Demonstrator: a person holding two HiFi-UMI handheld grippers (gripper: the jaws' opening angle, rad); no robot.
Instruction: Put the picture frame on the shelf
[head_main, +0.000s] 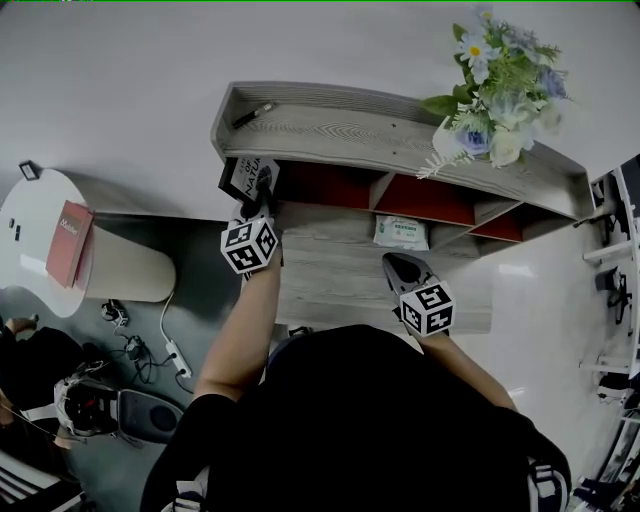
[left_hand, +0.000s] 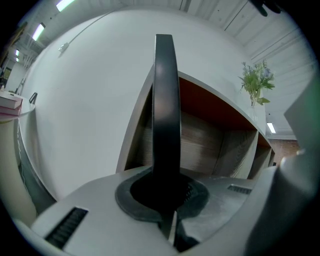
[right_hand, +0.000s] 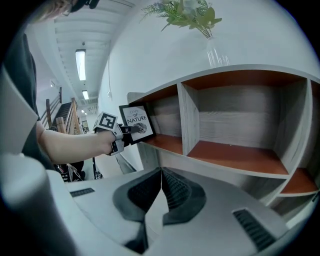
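Observation:
The picture frame (head_main: 251, 178) is black with a white print. My left gripper (head_main: 262, 203) is shut on its lower edge and holds it upright at the mouth of the shelf's (head_main: 340, 135) leftmost red compartment. In the left gripper view the frame (left_hand: 166, 110) shows edge-on, rising from the closed left gripper (left_hand: 167, 202). The right gripper view shows the frame (right_hand: 136, 122) just at the left end of the red board. My right gripper (right_hand: 161, 187) is shut and empty, held in front of the middle compartments, also seen in the head view as the right gripper (head_main: 393, 264).
A vase of flowers (head_main: 500, 90) stands on the shelf top at the right, and a dark pen-like object (head_main: 255, 114) lies at its left end. A white packet (head_main: 401, 232) lies in a middle compartment. A round white table (head_main: 40, 240) with a red book stands left.

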